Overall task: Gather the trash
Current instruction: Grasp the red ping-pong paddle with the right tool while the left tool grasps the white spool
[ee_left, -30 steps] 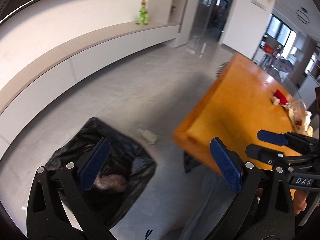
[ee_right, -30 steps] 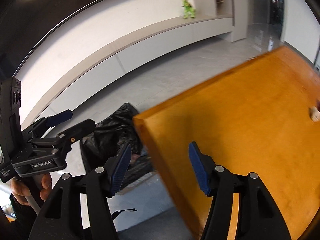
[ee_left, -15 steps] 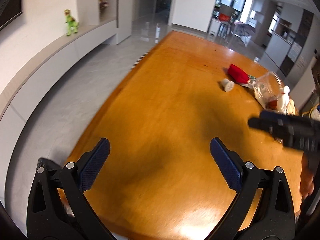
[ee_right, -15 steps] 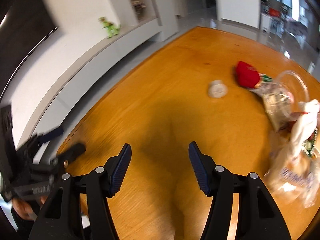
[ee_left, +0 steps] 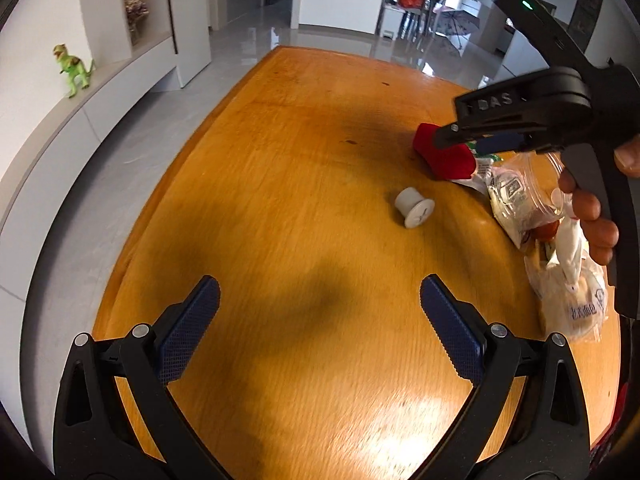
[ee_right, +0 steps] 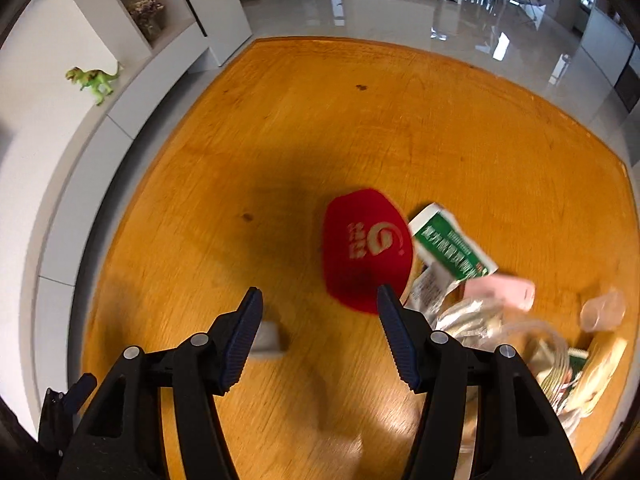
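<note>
Trash lies on the right side of an orange wooden table (ee_left: 280, 160): a red packet (ee_right: 366, 250), a green and white carton (ee_right: 450, 246), a pink piece (ee_right: 500, 290), crumpled clear and white bags (ee_left: 520, 196) and a small white cup (ee_left: 412, 208) on its side. My left gripper (ee_left: 320, 312) is open and empty above the table's near part. My right gripper (ee_right: 320, 314) is open and empty, just short of the red packet; the white cup (ee_right: 268, 340) shows partly behind its left finger. The right gripper also shows in the left wrist view (ee_left: 480, 140), over the red packet (ee_left: 444, 160).
A green toy dinosaur (ee_left: 72, 70) stands on a low white ledge along the left wall. Grey tiled floor surrounds the table. A clear plastic cup (ee_right: 602, 310) lies at the far right. Chairs and an umbrella stand in the far room.
Both grippers swung from the black trash bag on the floor up over the table. The right gripper has moved forward to the red packet. Both stayed open.
</note>
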Demonstrator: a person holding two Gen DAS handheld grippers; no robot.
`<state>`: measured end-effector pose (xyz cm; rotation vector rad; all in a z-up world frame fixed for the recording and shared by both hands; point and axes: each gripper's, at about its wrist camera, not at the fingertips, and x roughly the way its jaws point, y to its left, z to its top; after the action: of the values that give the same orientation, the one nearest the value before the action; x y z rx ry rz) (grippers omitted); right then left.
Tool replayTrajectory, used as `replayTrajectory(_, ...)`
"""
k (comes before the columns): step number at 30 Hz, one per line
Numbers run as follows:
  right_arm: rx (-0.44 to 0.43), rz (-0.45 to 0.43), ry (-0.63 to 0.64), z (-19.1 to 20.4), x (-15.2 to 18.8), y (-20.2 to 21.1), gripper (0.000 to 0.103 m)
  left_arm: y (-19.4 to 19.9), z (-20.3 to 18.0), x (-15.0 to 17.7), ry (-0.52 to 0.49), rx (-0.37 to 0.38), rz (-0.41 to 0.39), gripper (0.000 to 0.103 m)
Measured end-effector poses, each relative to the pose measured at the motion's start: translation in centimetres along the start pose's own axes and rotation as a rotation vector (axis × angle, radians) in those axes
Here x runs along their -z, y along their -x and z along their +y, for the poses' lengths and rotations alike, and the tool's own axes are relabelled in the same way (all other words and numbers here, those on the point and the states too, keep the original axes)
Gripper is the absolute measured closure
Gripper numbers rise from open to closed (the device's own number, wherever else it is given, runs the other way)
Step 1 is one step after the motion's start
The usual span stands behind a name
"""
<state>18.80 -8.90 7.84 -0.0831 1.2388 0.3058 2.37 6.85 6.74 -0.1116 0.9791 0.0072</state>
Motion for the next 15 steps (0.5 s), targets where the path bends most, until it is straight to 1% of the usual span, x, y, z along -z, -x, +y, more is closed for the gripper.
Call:
replayTrajectory(2,0.058,0.01,0.011,0.2,-0.7,-0.5,0.042,-1.1,-1.0,-1.0,-0.025,0.01,0.008,0.006)
replayTrajectory(4,0.093,0.015,0.024,0.1,-2.0,-1.0,0.041,-2.1,-2.0,-1.8,-0.037,0.025,0.017,0.006)
replayTrajectory(6,0.141,0.053,0.055,0.1,-2.9,-2.3,0.035,-2.8,-2.9,-2.0,-0.047,0.047,0.015,0.006)
replayTrajectory(8,0.207,0.082,0.104,0.4,-3.6,-3.6,0.035,-3.9,-3.8,-2.6,-0.058,0.044,0.022,0.006)
replayTrajectory(10,0.242,0.102,0.161,0.8,-4.1,-4.6,0.042,-4.9,-4.3,-3.0,-0.055,0.054,0.037,0.006)
replayTrajectory(11,0.243,0.096,0.176,1.0,-4.0,-4.6,0.044,-5.4,-4.5,-3.2,-0.052,0.056,0.045,0.006)
replayTrajectory(12,0.225,0.085,0.17,1.0,-4.0,-4.3,0.045,-5.9,-4.8,-3.4,-0.045,0.06,0.055,0.006)
replayTrajectory(15,0.125,0.022,0.134,0.5,-3.7,-2.6,0.046,-7.0,-5.1,-4.2,-0.027,0.073,0.079,0.007)
